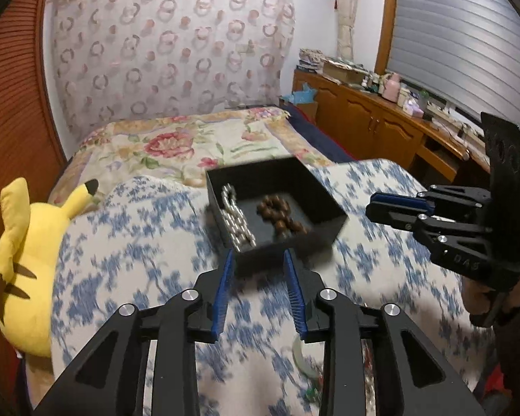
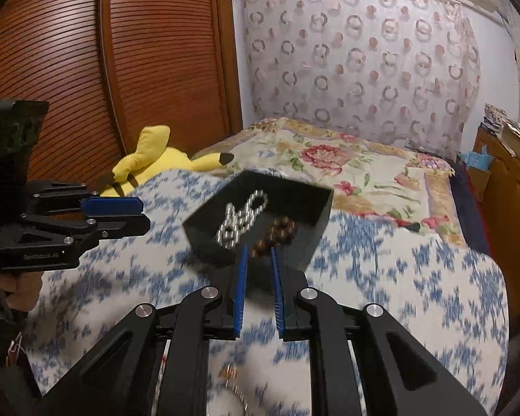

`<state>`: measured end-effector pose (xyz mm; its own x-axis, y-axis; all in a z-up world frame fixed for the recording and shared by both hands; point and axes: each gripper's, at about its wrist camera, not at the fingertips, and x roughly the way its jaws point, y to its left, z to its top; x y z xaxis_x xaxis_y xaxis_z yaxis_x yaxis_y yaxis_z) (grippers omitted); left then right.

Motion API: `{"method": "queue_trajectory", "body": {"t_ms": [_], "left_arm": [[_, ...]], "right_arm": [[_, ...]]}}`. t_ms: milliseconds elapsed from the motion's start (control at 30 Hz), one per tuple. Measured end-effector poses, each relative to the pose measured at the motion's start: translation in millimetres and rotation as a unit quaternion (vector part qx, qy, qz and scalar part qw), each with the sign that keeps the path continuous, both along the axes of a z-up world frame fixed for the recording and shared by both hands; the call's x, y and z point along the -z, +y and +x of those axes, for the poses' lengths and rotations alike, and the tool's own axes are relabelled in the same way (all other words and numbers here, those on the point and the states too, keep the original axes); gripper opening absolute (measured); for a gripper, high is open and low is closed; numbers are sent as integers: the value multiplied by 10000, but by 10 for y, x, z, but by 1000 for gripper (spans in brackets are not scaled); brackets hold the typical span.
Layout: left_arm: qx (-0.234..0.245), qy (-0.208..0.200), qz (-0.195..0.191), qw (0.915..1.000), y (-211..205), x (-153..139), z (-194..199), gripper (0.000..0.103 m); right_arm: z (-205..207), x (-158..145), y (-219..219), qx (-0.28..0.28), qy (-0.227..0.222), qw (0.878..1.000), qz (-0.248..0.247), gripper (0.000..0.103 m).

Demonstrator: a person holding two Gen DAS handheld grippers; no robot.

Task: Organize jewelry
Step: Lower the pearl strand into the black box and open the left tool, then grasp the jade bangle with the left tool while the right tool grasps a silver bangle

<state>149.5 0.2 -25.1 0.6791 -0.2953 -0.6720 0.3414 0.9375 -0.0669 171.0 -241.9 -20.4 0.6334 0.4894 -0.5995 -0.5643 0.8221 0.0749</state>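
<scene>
A black open box (image 1: pixel 315 187) sits on the blue-and-white floral bedspread (image 1: pixel 148 242); it also shows in the right wrist view (image 2: pixel 312 222). Inside lie a silver bead bracelet (image 1: pixel 237 223) (image 2: pixel 240 220) and a brown wooden bead bracelet (image 1: pixel 280 213) (image 2: pixel 277 232). My left gripper (image 1: pixel 258 254) is open and empty, its blue pads (image 1: pixel 227 287) just short of the box's near wall. My right gripper (image 2: pixel 259 248) is open with a narrow gap at the box's near edge, empty. Each gripper shows from the side in the other view (image 1: pixel 374 206) (image 2: pixel 140 213).
A yellow Pikachu plush (image 1: pixel 27 260) (image 2: pixel 162 159) lies at the bed's left by the wooden wardrobe (image 2: pixel 103 69). A flowered blanket (image 1: pixel 190 142) covers the far bed. A cluttered wooden cabinet (image 1: pixel 381 118) stands right. More jewelry, including a pale bangle (image 1: pixel 303 355), lies below the grippers.
</scene>
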Motion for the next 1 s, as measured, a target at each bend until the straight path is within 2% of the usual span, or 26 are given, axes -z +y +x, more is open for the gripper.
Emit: {"method": "queue_trajectory", "body": {"t_ms": [300,533,833,900,1000], "left_arm": [[90,333,10,9994,-49,331,-227,30],[189,660,15,9976,-92,546,-193,30],[364,905,252,9949,-264,735,-76,30],[369,880,296,9950,-280,752,-58,28],[423,869,320,9948,-298,757,-48,16]], "right_arm": [[-459,322,-178,132,356,9991,-173,16],[-728,526,-290,170,602,9979,-177,16],[-745,685,-305,198,861,9959,-202,16],[-733,699,-307,214,878,9957,-225,16],[-700,727,-311,233,942,9950,-237,16]]}}
